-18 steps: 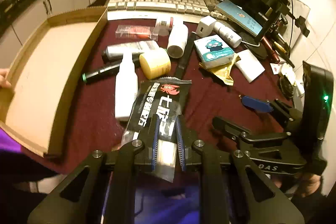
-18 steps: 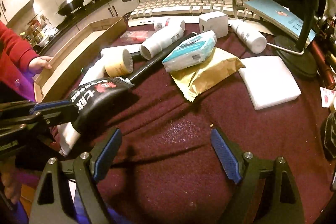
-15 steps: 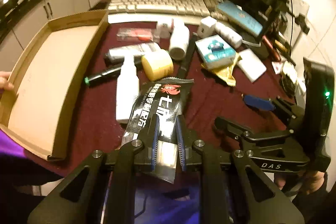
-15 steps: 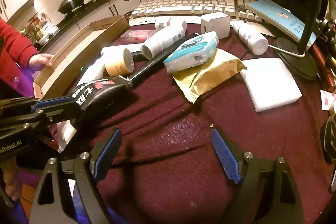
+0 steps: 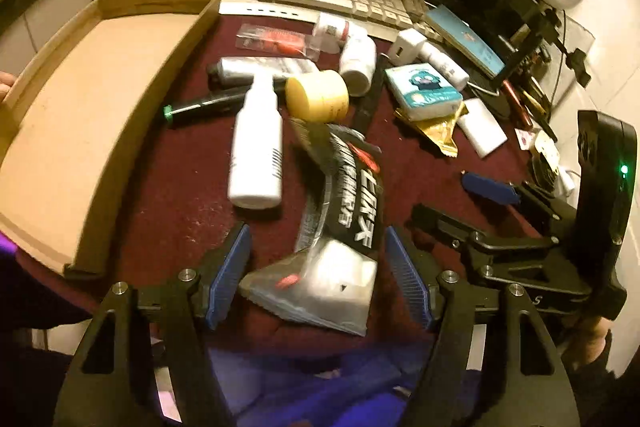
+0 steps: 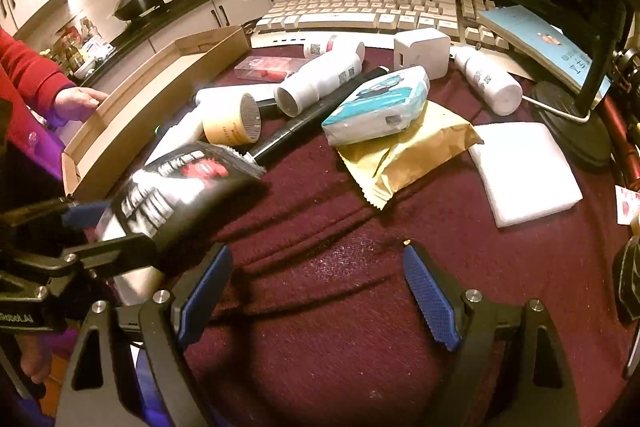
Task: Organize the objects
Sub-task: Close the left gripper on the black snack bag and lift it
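The left gripper (image 5: 316, 275) stands with its jaws spread wide and clamps nothing; the black snack packet (image 5: 340, 215) lies loose between its blue pads (image 5: 228, 275), blurred, its clear end nearest the camera. Whether the packet rests fully on the worktop (image 5: 184, 203) cannot be told. It looks light, thin and floppy, with slick film that would likely slide and buckle, so a pinch across the flat sealed end seems the safest hold.

The right gripper (image 6: 316, 299) is likewise released, its jaws apart over bare maroon cloth, with the packet off to its left.

Ahead of the left gripper lie a white spray bottle (image 5: 256, 151) and a yellow jar (image 5: 316, 95), both just beyond the packet. Farther left sits the shallow cardboard tray (image 5: 132, 131), its near wall a low lip to clear. Its floor is open, and a bystander's hand (image 6: 78, 103) rests on its far rim. Clutter crowds the space ahead and to the right; the freest path runs leftward.
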